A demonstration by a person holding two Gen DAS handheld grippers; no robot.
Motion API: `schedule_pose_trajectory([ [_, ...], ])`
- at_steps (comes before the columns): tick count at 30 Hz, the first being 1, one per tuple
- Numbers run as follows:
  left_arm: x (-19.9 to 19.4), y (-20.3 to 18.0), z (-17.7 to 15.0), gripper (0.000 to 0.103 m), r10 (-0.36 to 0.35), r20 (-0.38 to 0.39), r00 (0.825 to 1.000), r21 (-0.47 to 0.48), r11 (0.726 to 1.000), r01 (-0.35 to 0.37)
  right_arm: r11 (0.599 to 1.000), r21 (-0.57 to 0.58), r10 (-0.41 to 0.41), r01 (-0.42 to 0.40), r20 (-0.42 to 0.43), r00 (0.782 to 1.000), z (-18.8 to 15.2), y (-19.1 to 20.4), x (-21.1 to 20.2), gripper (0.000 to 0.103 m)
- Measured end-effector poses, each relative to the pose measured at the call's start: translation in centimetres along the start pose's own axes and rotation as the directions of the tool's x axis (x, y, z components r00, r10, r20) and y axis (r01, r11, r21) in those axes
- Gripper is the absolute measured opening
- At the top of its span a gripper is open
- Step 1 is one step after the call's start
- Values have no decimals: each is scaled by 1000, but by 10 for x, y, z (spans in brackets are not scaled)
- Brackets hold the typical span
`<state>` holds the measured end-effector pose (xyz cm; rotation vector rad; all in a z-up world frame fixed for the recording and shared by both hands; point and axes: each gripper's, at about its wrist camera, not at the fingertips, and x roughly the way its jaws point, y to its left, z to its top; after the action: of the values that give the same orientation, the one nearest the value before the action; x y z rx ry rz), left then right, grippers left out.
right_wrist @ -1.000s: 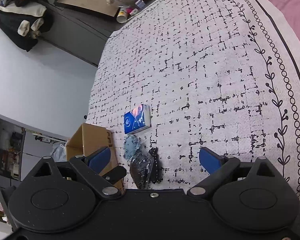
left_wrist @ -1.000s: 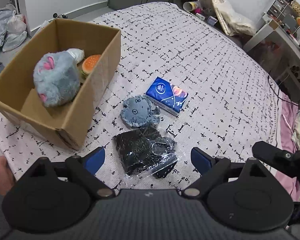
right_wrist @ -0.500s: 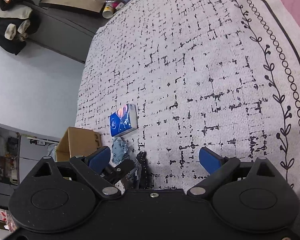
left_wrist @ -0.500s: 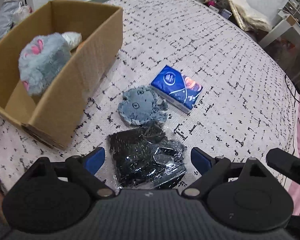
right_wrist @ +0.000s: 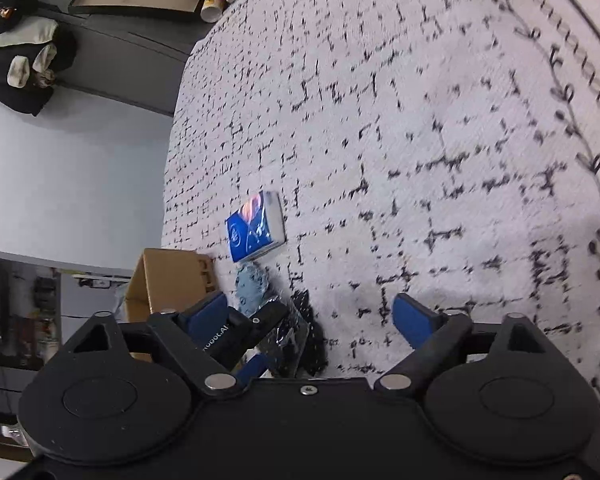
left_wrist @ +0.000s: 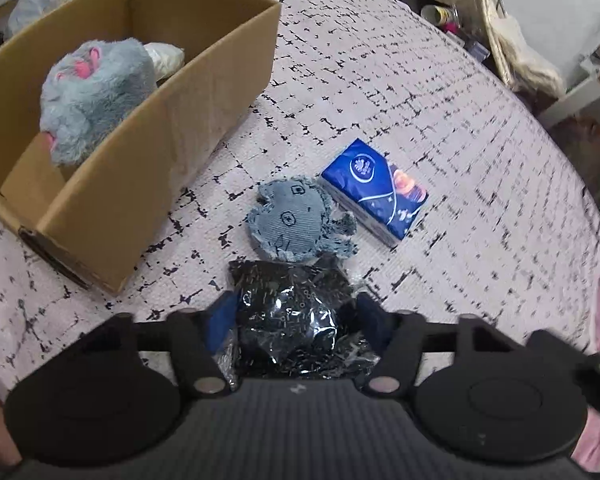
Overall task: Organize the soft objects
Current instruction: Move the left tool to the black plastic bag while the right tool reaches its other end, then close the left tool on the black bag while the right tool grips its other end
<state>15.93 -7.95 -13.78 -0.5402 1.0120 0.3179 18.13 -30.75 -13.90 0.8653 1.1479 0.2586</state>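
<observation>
My left gripper (left_wrist: 296, 314) has its fingers closed in on both sides of a clear plastic bag of black fabric (left_wrist: 296, 312) lying on the bedspread. A blue denim soft toy (left_wrist: 296, 222) lies just beyond it, then a blue tissue pack (left_wrist: 374, 192). A cardboard box (left_wrist: 172, 120) at the left holds a grey plush toy (left_wrist: 94, 96). My right gripper (right_wrist: 306, 316) is open and empty above the bedspread; its view shows the tissue pack (right_wrist: 254, 226), the denim toy (right_wrist: 252, 286), the box (right_wrist: 168, 280) and the left gripper's finger at the bag (right_wrist: 290, 340).
A patterned white bedspread (left_wrist: 420, 100) covers the bed. Cluttered furniture and bags stand beyond the bed's far edge (left_wrist: 500, 40). A dark cabinet with clothing stands by the wall in the right wrist view (right_wrist: 28, 64).
My left gripper moved forward and down onto the bag of black fabric and its fingers closed in on it. The right gripper drifted a little, still open.
</observation>
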Motion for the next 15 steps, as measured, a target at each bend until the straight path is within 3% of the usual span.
schedule_pose_trajectory([
  [5, -6, 4, 1, 46, -20, 11, 1000, -16, 1000, 20, 1000, 7, -8, 8, -7, 1000, -2, 1, 8, 73],
  [15, -28, 17, 9, 42, -64, 40, 997, -42, 997, 65, 998, -25, -56, 55, -17, 998, -7, 7, 25, 72],
])
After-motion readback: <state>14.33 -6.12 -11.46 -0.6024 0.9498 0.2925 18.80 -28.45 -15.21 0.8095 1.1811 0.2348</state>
